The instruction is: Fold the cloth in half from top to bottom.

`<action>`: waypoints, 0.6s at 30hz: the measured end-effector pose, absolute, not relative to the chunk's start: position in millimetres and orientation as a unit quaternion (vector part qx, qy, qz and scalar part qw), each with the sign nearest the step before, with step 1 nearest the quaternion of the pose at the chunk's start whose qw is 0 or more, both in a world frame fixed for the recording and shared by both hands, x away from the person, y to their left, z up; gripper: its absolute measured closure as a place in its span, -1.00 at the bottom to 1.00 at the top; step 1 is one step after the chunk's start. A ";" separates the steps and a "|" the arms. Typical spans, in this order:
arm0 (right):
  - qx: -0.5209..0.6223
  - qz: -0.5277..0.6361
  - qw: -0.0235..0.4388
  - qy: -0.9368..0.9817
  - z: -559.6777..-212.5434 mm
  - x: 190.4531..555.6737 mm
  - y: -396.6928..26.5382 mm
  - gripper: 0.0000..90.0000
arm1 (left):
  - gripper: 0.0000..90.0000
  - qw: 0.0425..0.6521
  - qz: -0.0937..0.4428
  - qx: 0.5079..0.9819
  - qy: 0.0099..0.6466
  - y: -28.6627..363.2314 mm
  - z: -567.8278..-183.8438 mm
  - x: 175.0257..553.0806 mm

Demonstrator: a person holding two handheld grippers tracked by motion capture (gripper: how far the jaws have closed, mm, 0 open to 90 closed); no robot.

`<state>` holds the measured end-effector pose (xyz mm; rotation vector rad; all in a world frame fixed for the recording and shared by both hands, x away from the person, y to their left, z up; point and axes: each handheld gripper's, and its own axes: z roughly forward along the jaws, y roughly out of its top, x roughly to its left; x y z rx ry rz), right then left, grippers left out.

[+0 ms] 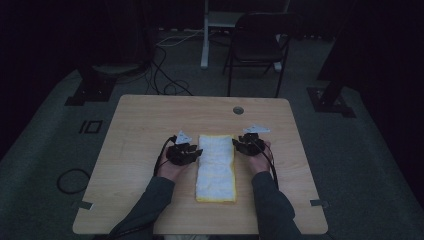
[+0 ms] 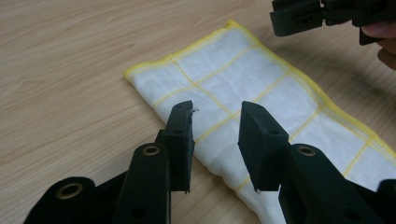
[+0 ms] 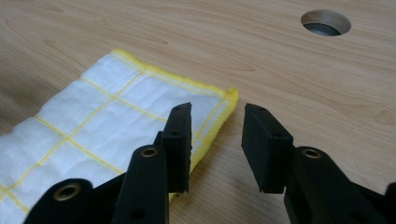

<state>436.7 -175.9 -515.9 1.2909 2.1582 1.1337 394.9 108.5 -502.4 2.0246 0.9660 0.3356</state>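
- Nearest to me, the person's two forearms came in from the near edge of the table (image 1: pixel 140 115), one on each side of the cloth (image 1: pixel 216 167).
- The cloth lay flat at the table's middle, folded into a long narrow strip; I judged the folding well advanced, with at most one more fold or a final tidy left.
- The cloth's long axis ran from the near edge toward the far edge, one short yellow-hemmed end pointing at the person, the other at the cable hole (image 1: pixel 238 110).
- The left gripper (image 1: pixel 192 153) stood at the cloth's left long edge, near its far end. Its jaws were apart, poised over that edge, and clamped nothing.
- The right gripper (image 1: pixel 239 145) stood at the cloth's far right corner. Its jaws were apart, one over the hem, one over bare wood, gripping nothing.
- Farthest off, a folding chair (image 1: pixel 257 42) stood beyond the table.
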 end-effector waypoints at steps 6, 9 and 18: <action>0.463 0.405 0.190 0.765 -514.3 437.0 -175.4 0.36 | 0.44 0.423 0.131 0.805 0.394 109.5 -499.1 404.7; 0.460 0.406 0.190 0.767 -513.7 437.9 -174.6 0.37 | 0.42 0.425 0.131 0.803 0.397 109.5 -498.5 407.7; 0.463 0.404 0.183 0.768 -517.9 443.0 -171.6 0.38 | 0.39 0.414 0.133 0.801 0.412 105.8 -503.2 423.1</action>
